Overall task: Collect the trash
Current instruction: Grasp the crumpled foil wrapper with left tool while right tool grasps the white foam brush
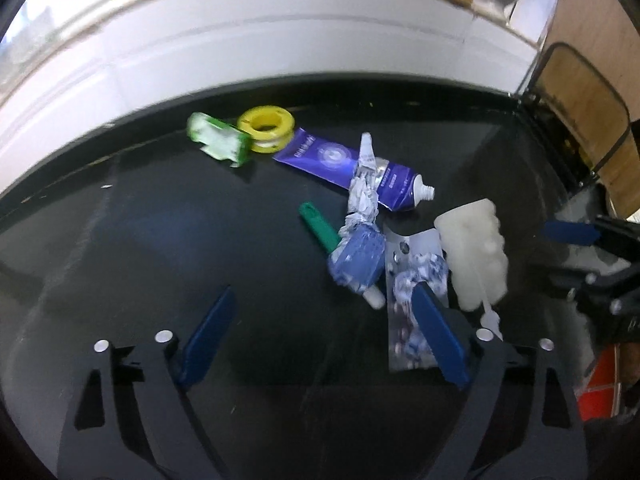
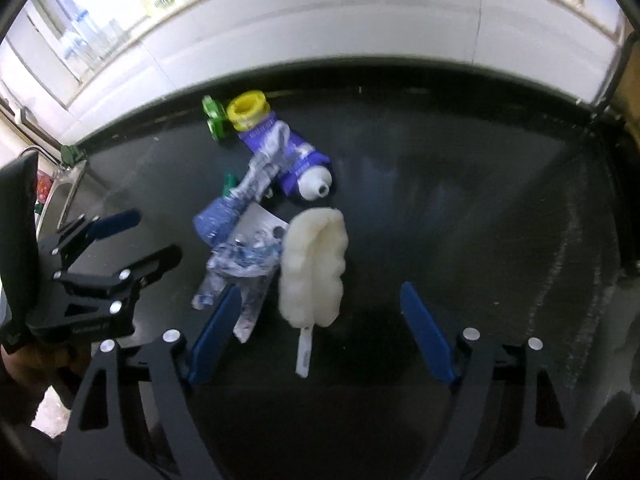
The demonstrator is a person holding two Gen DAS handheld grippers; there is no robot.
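Trash lies on a black countertop [image 1: 160, 240]: a purple tube [image 1: 348, 164] without cap, a crumpled silver-blue wrapper [image 1: 360, 216], a green plastic piece [image 1: 318, 226], a clear blister pack [image 1: 412, 300], a white fluffy brush head on a stick [image 1: 474, 256], a yellow tape roll [image 1: 266, 128] and a green-white packet [image 1: 218, 140]. My left gripper [image 1: 320, 312] is open, its right finger over the blister pack. My right gripper [image 2: 316, 312] is open around the white brush [image 2: 314, 268]; the tube [image 2: 296, 160] and blister pack [image 2: 240, 268] lie to its left.
A white tiled wall [image 1: 280, 40] runs behind the counter. A dark mesh bin with a wire rim [image 1: 576, 112] stands at the counter's right end. A sink edge [image 2: 68, 196] shows at far left in the right wrist view, behind the left gripper body [image 2: 100, 272].
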